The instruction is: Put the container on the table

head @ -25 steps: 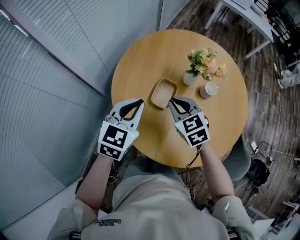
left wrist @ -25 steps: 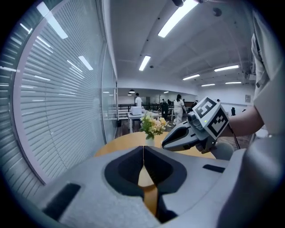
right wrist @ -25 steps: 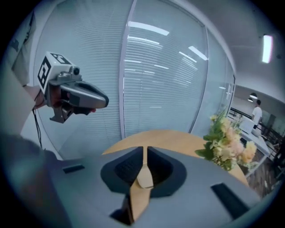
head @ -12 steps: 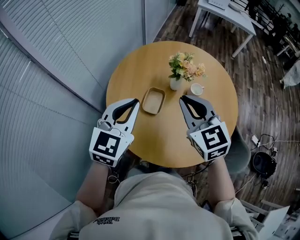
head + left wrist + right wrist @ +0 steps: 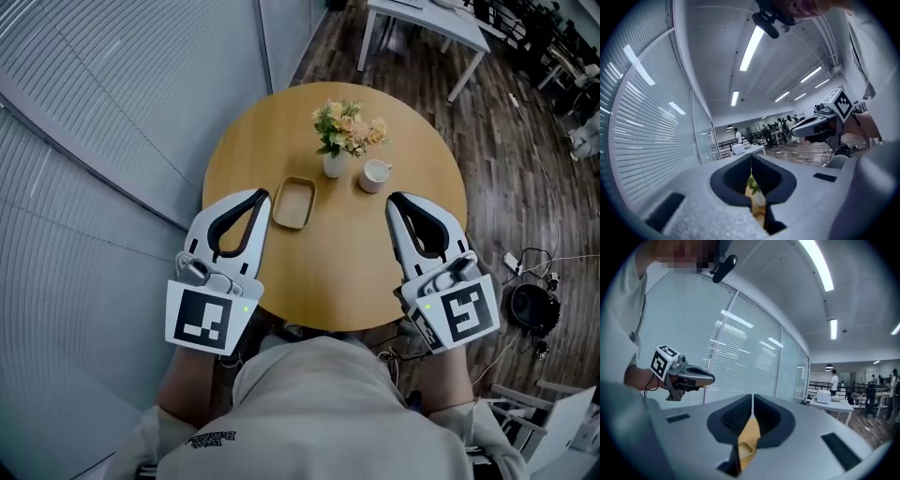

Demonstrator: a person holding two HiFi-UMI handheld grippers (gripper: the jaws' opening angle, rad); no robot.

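Container [image 5: 293, 202] on table [image 5: 347, 267]; left gripper [image 5: 257, 195], right gripper [image 5: 395, 199] jaws closed, empty, apart from container

Your left gripper [image 5: 260, 194] and right gripper [image 5: 393, 197] are pale grey shells with black-lined jaws. The left cube [image 5: 207, 319] and right cube [image 5: 462, 316] are white with black square markers, each beside a small green light. You wear a beige shirt [image 5: 319, 412] with small dark lettering.
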